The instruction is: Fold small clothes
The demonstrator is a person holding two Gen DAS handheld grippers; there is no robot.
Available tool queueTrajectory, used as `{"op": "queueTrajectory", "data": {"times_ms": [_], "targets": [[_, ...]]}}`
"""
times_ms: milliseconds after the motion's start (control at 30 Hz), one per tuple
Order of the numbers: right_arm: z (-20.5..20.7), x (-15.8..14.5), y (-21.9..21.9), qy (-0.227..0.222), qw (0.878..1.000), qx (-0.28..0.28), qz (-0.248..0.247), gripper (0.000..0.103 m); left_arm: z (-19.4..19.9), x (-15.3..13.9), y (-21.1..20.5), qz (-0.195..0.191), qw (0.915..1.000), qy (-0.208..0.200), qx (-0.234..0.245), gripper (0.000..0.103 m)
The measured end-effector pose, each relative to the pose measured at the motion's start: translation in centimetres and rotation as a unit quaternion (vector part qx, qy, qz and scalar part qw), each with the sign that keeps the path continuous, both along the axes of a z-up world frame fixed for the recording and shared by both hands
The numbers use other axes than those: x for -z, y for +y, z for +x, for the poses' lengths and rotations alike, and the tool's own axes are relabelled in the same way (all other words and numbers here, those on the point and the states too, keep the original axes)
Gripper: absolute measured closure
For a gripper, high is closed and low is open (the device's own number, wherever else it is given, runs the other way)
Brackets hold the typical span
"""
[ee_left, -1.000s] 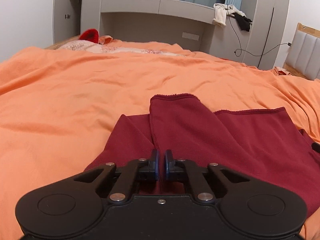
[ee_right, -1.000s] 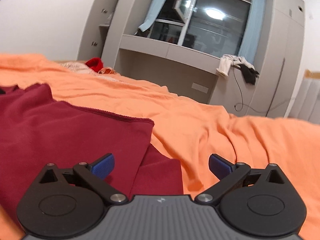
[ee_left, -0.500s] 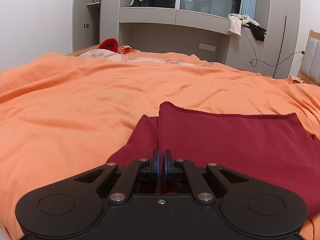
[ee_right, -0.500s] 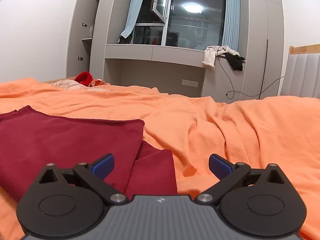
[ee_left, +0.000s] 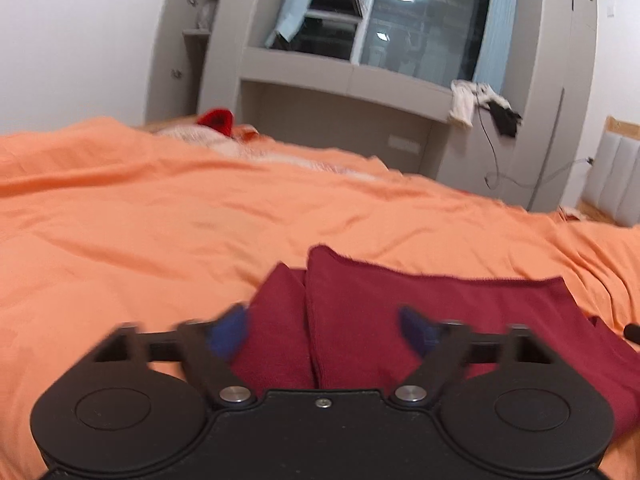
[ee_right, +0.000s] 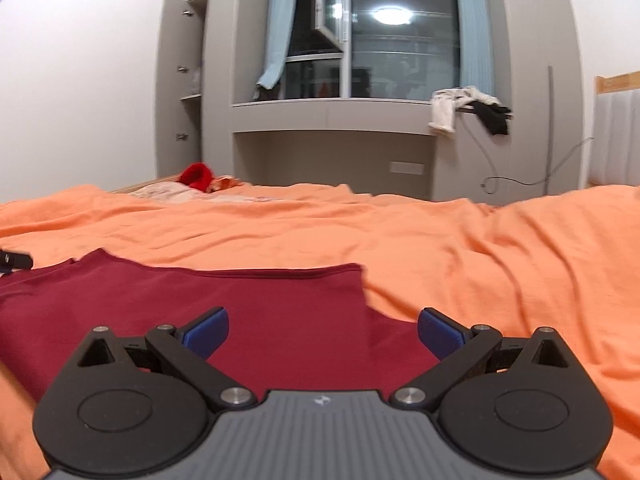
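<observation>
A dark red garment [ee_left: 420,312] lies folded on the orange bedspread [ee_left: 160,232], with a folded edge running toward the camera in the left wrist view. My left gripper [ee_left: 324,328] hovers over its near left part; its jaws are opening, blurred, with the cloth below them and no longer pinched. In the right wrist view the same garment [ee_right: 248,304] spreads flat from the left edge to the middle. My right gripper [ee_right: 322,330] is open just above the garment's near right part, holding nothing. The tip of the left gripper [ee_right: 16,259] shows at the far left.
A red item [ee_right: 196,176] and patterned cloth lie at the bed's far side. Grey cabinets and a window shelf [ee_right: 332,114] stand behind, with clothes [ee_right: 468,110] draped on it and a cable hanging down. A padded headboard [ee_right: 616,136] is at the right.
The left gripper's jaws, shut on the garment's fold until half a second ago, have sprung apart and let the cloth drop. The right gripper rose and rolled level, staying open.
</observation>
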State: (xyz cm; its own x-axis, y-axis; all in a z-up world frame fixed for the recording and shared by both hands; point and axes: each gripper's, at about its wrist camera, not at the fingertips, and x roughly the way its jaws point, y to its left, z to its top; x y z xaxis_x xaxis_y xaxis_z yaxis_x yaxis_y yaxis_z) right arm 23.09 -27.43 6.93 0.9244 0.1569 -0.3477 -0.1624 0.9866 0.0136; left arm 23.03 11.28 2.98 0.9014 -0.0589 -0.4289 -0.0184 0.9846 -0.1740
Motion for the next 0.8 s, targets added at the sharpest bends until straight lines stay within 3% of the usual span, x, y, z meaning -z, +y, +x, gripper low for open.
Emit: {"op": "queueTrajectory", "data": {"times_ms": [367, 500, 667, 800], "targets": [[-1.0, 0.8, 5.4, 0.001, 0.998, -0.065, -0.007, 0.000, -5.2, 0.2, 0.9, -0.026, 0.9985, -0.037, -0.031, 0.001], [-1.3, 1.1, 6.3, 0.005, 0.998, -0.067, -0.012, 0.000, -8.0, 1.0, 1.2, -0.066, 0.9970, -0.030, -0.025, 0.001], [-1.6, 1.4, 6.9, 0.012, 0.998, -0.062, -0.007, 0.000, -9.7, 2.5, 1.2, -0.141, 0.9894, -0.001, 0.036, 0.001], [-1.7, 1.4, 6.9, 0.014, 0.998, -0.055, -0.003, 0.000, -8.7, 3.2, 0.3, -0.172, 0.9802, 0.022, 0.095, 0.001]]}}
